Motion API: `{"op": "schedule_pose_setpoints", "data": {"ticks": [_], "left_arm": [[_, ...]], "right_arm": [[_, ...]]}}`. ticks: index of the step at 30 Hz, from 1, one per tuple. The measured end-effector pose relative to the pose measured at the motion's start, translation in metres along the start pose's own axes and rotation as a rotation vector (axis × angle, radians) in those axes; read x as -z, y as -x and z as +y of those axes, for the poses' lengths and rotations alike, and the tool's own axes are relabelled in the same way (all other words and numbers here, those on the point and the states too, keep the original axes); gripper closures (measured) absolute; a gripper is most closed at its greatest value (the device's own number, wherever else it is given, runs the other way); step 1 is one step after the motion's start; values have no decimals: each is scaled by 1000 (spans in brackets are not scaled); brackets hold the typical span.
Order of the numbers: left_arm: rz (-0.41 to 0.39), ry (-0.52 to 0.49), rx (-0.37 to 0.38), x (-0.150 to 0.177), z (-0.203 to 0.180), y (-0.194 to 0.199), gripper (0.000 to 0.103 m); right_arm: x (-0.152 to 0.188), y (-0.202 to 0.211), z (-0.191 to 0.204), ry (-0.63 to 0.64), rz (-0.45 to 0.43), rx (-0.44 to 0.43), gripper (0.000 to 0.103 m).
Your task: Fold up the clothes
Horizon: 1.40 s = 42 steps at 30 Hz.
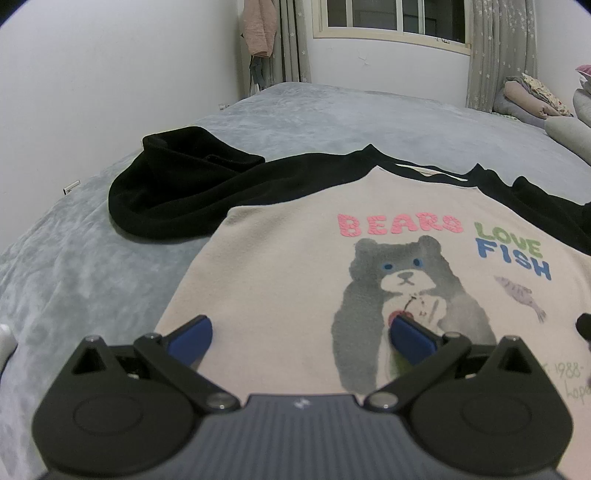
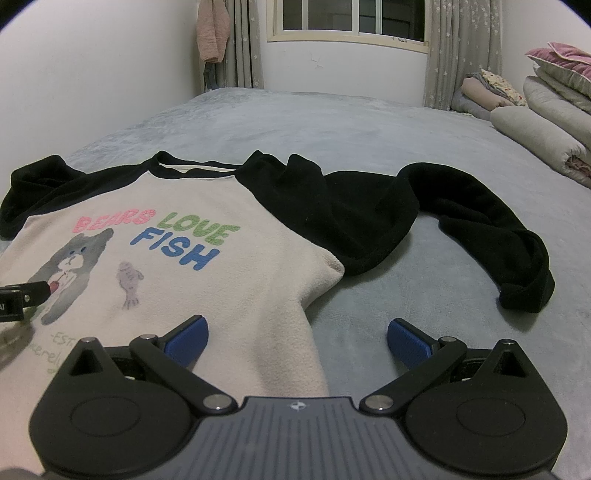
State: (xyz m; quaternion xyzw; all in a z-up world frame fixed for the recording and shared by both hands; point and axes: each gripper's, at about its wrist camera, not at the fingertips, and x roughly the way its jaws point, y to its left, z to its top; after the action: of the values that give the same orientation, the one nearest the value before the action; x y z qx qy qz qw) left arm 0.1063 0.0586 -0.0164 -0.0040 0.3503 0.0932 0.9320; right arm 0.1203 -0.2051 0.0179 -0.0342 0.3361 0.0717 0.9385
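Observation:
A cream sweatshirt [image 1: 280, 273] with black sleeves and a bear print reading "BEARS LOVE FISH" lies front up on the grey bed; it also shows in the right wrist view [image 2: 229, 280]. Its left sleeve [image 1: 177, 192] is bunched beside the body. Its right sleeve [image 2: 461, 221] trails out across the bed. My left gripper [image 1: 301, 338] is open and empty over the lower left of the shirt. My right gripper [image 2: 297, 338] is open and empty over the shirt's lower right edge. The left gripper's tip [image 2: 22, 297] shows at the left edge of the right wrist view.
The grey bedspread [image 2: 332, 122] stretches back to a wall with a window [image 2: 351, 18] and curtains. Folded quilts and pillows [image 2: 546, 107] are stacked at the right. A pink garment [image 1: 260, 26] hangs in the far corner. A white wall runs along the left.

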Motion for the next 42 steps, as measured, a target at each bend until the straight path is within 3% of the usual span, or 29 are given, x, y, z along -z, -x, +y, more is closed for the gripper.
{"op": "schedule_pose_setpoints", "data": {"ticks": [23,28,30,34,36,42], "left_arm": [[-7,2,2,2,0,0,0],[47,-52,38,-6,4,3,0],[83,-43,86,-12,12,2,0],[106,69,190,-25,37,1,0],[110,69,199,-37,48,-1,0],[7,61,103,-69,96,-5,0]], "right_arm": [[-11,11,-7,-33,25,-65,0],[-12,16,-3,-34,30,-77,0],[-11,14,3,-6,29,-61,0],[-12,16,13,21,-18,-12,0],[-13,18,16,17,-45,11,0],[-23,28,32,38,-87,-30,0]]}}
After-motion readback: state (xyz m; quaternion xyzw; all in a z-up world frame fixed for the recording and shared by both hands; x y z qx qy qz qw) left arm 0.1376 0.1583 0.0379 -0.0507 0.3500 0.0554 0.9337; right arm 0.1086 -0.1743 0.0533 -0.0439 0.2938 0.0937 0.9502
